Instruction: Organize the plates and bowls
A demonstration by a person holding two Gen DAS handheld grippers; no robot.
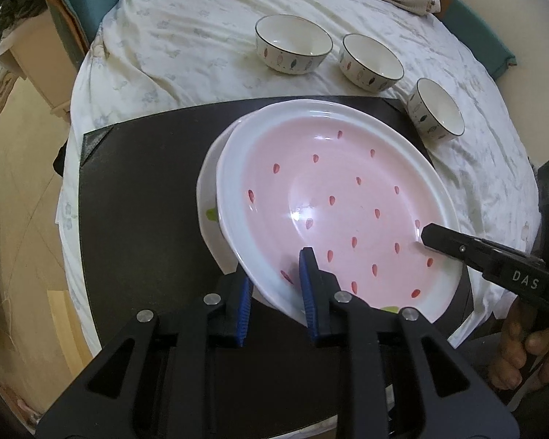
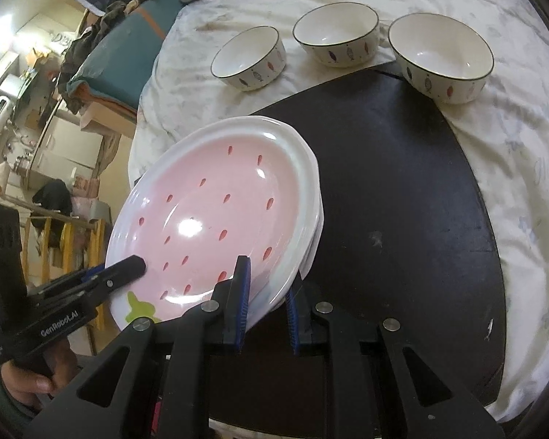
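A stack of pink plates (image 1: 333, 197) with red seed marks and white rims sits on a black board (image 1: 143, 197) laid over a bed (image 1: 186, 36) covered in a white sheet; the stack is toward the board's near edge and is tilted, its lower plates showing beneath the top one. The left gripper (image 1: 276, 292) has its jaws closed on the near rim of the stack, one blue pad above the rim and one below. The right gripper (image 2: 265, 298) likewise has its jaws clamped on the opposite rim, pads on either side of the plate edges. Each gripper appears in the other's view, with a hand (image 1: 530, 347) on its grip. Three white bowls (image 2: 250, 58) with dark rims and fish motifs stand upright in a row beyond the board's far edge, on the sheet, apart from one another; the rightmost bowl (image 2: 440, 56) sits at the board's far right corner.
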